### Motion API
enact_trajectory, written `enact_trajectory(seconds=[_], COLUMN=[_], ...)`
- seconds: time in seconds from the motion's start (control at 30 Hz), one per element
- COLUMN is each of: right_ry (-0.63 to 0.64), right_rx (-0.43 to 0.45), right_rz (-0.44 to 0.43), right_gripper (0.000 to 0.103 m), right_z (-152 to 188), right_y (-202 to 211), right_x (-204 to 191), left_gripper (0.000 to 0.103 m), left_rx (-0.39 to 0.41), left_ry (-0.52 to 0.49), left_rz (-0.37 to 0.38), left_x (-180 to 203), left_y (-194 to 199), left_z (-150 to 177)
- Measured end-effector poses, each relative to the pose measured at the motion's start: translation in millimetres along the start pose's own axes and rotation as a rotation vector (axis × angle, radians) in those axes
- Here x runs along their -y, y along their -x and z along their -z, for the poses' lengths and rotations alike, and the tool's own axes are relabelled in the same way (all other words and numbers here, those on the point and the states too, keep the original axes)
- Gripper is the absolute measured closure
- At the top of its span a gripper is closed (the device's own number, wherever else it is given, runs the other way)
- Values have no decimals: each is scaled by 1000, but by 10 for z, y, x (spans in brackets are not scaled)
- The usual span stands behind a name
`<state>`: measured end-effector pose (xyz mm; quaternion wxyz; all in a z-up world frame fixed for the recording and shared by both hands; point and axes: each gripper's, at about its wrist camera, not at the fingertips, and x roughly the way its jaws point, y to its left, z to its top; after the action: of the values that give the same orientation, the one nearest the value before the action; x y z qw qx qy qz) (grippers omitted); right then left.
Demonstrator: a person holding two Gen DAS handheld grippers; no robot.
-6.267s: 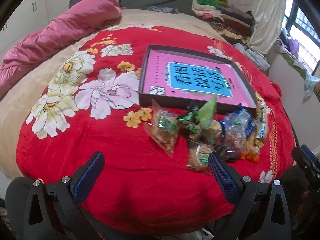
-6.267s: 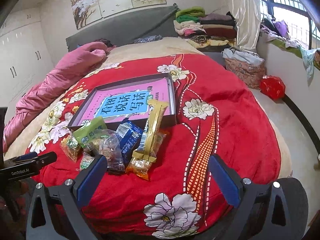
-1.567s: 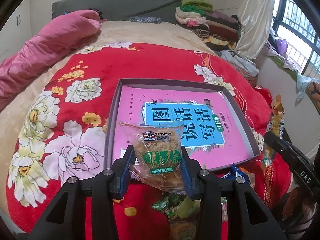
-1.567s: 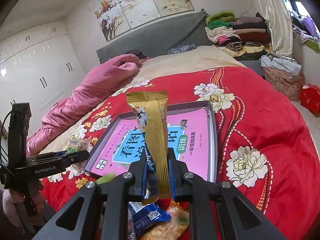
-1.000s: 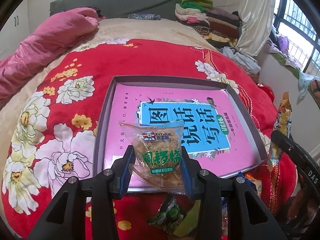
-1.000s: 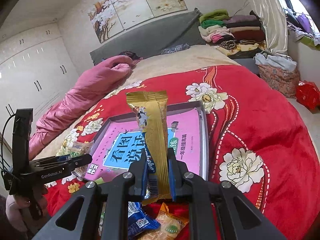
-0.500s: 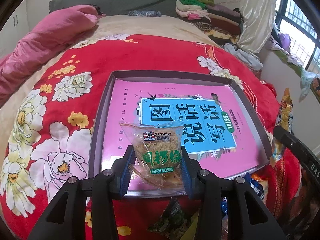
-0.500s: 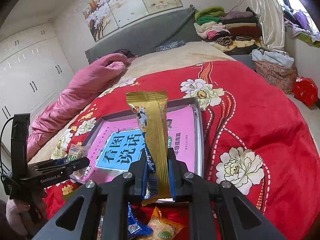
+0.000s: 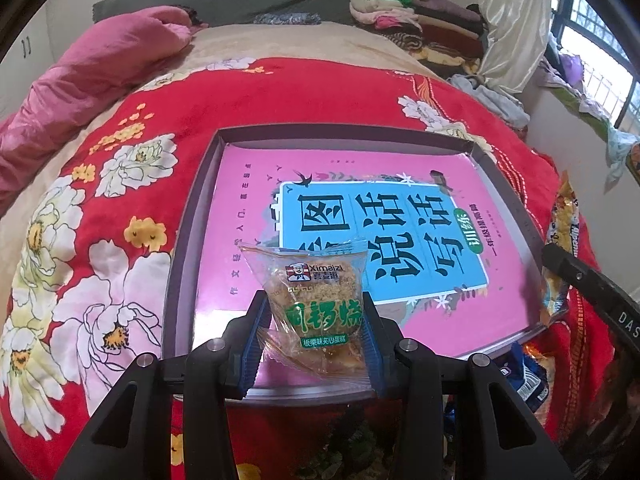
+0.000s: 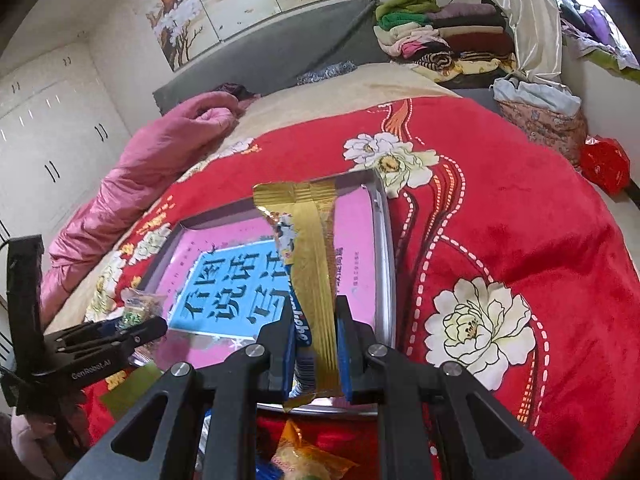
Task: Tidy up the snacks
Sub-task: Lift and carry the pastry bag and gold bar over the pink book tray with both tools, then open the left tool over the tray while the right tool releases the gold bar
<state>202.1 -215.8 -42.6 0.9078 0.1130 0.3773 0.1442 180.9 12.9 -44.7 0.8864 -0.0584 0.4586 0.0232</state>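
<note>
Left wrist view
Left gripper (image 9: 314, 344): clamped on the clear cake packet (image 9: 320, 306), blue pads pressing both its sides.
Cake packet: upright between the fingers, green lettering facing the camera, above the near left part of the tray.
Tray (image 9: 188, 216): shallow grey box on the red floral blanket (image 9: 100, 216), pink booklet (image 9: 360, 216) lying flat inside and filling its floor.
Gold wrapper (image 9: 560, 236): seen edge-on at the right, beyond the tray's right wall, above the black body of the right gripper.
Loose snacks (image 9: 528, 376): blue and orange packets on the blanket off the tray's near right corner.

Right wrist view
Right gripper (image 10: 316, 356): closed tight on the gold wrapper (image 10: 312, 256), pads against its lower end.
Gold wrapper: long and narrow, standing up from the fingers, over the tray's near right area.
Tray (image 10: 386, 248): right wall running just left of a white flower on the red floral blanket (image 10: 500, 216).
Left gripper (image 10: 132, 330): at the left, low over the tray's near left corner, cake packet (image 10: 140, 306) at its tips.
Loose snacks (image 10: 304, 456): an orange-yellow packet below the fingers, on the blanket in front of the tray.
</note>
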Motion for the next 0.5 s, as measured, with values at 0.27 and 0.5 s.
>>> enact_trajectory(seconds=[0.27, 0.5], right_ry=[-1, -5], right_rx=[-46, -67], right_rz=[6, 3], right_gripper=[85, 85], right_z=[52, 101], right_y=[-118, -178], right_x=[18, 44], left_gripper=[59, 58], left_rx=[7, 21], left_ry=[4, 2], left_rz=[0, 6], left_x=[-15, -12], left_y=[-31, -48], left_z=[8, -17])
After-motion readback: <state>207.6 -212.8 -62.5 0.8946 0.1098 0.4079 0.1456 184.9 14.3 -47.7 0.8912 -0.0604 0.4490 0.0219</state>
